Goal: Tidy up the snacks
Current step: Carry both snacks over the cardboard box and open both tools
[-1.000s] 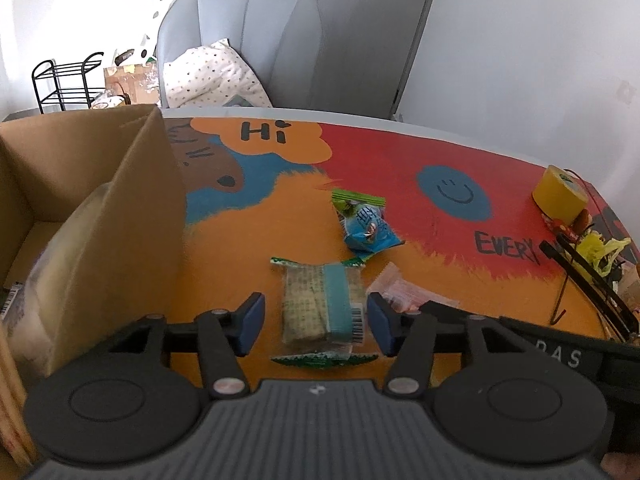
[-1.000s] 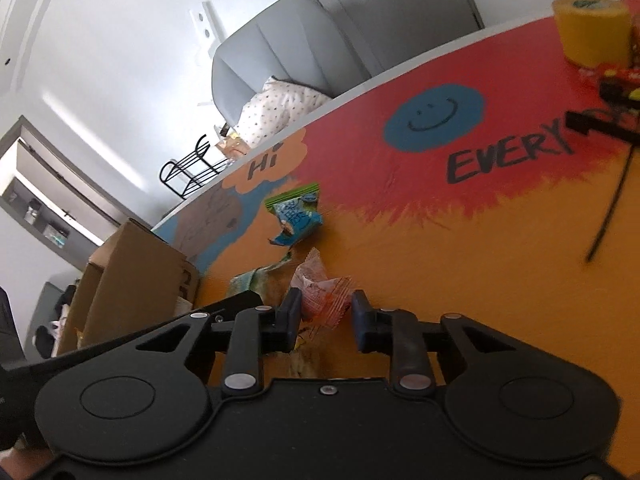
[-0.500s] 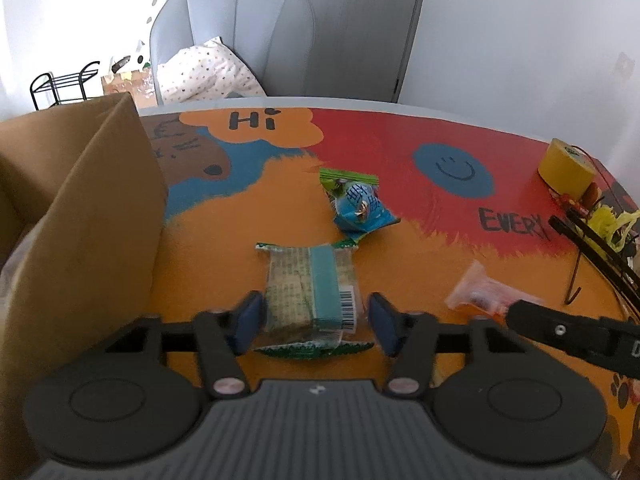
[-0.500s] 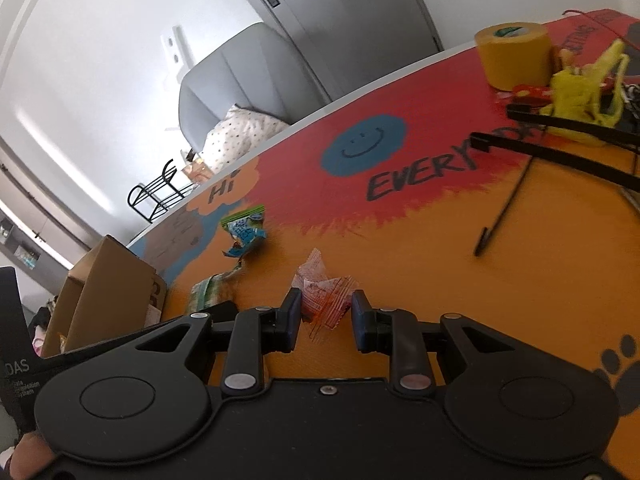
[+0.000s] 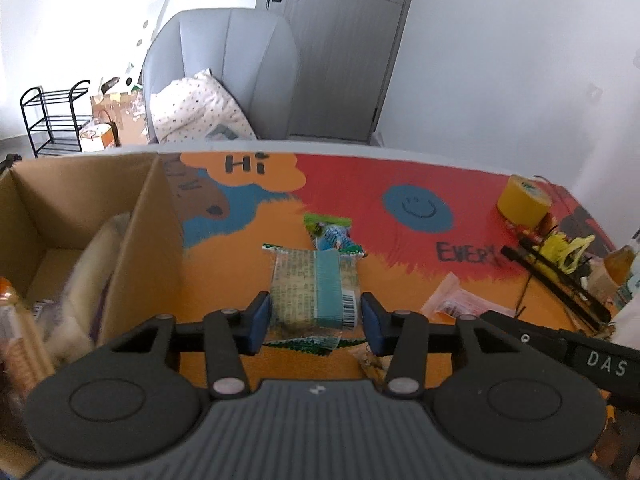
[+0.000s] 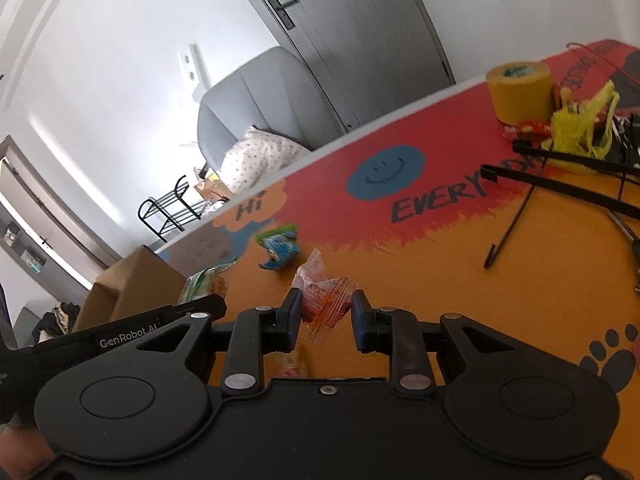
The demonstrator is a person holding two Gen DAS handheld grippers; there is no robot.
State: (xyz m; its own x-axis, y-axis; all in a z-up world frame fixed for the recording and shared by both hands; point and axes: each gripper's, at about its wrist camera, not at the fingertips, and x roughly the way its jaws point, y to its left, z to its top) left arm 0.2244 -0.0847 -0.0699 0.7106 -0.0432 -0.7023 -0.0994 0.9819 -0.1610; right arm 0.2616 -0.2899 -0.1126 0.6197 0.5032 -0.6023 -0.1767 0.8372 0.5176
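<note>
The left tool [image 5: 316, 322] has its blue-padded fingers closed against the two sides of a clear-wrapped cracker packet with a teal band and a barcode [image 5: 314, 290], held over the painted orange, red and blue counter [image 5: 224, 276]. At about 12 o'clock from that packet, just beyond its far edge, lies a small blue and green crinkled snack bag [image 5: 332, 234] flat on the counter. An open brown cardboard box [image 5: 148, 240] stands at 9 o'clock, close beside the left tool, with pale wrapped goods inside its near compartment.

The right tool [image 6: 325, 316] grips a clear plastic sachet with red-orange contents [image 6: 324, 300]; both pads press on its sides, and its twisted end sticks up toward 12 o'clock. In the left wrist view this sachet [image 5: 452, 300] sits at 3 o'clock of the cracker packet, near it but apart. In the right wrist view the blue and green bag [image 6: 280, 246] is at 11 o'clock of the sachet.

A yellow roll of tape [image 6: 520, 90] stands at 2 o'clock near the counter's far edge, next to a yellow plastic tangle [image 6: 580, 136] and black rods [image 6: 560, 184].
</note>
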